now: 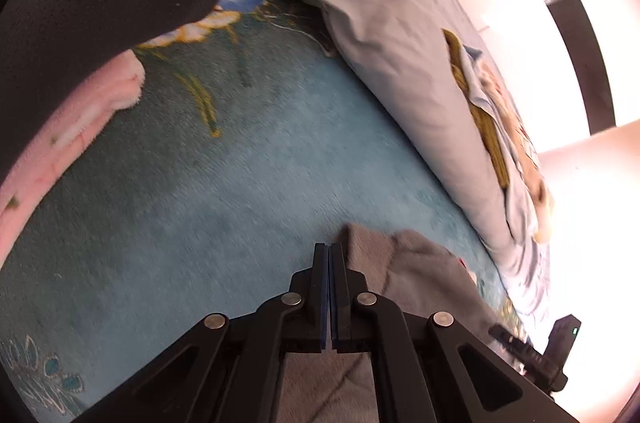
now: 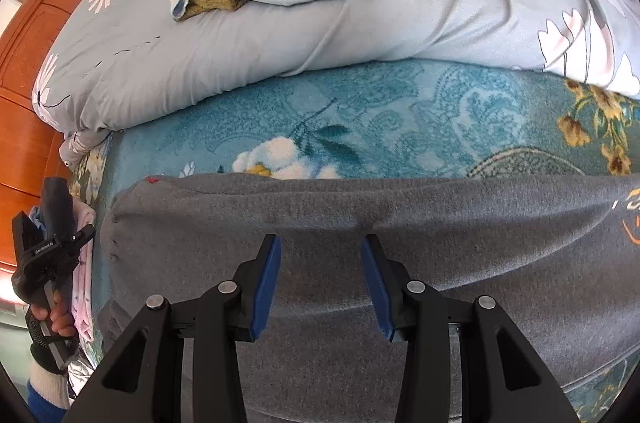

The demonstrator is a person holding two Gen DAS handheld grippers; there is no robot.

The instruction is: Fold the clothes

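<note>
One bulky quilt beyond garment.

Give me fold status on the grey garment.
Done: grey garment lies spread on the teal blanket, far edge straight, possibly folded over. In hand: nothing visibly gripped; right gripper is open over it, left gripper is shut beside a grey corner. Left: remaining folds; final shape not visible.

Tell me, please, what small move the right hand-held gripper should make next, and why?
Probably lower and close it on the grey garment. The right hand-held gripper is open just above the cloth near its far folded edge, pinching nothing, while the left hand-held gripper is shut beside the garment's edge, so neither visibly grips it.
</note>
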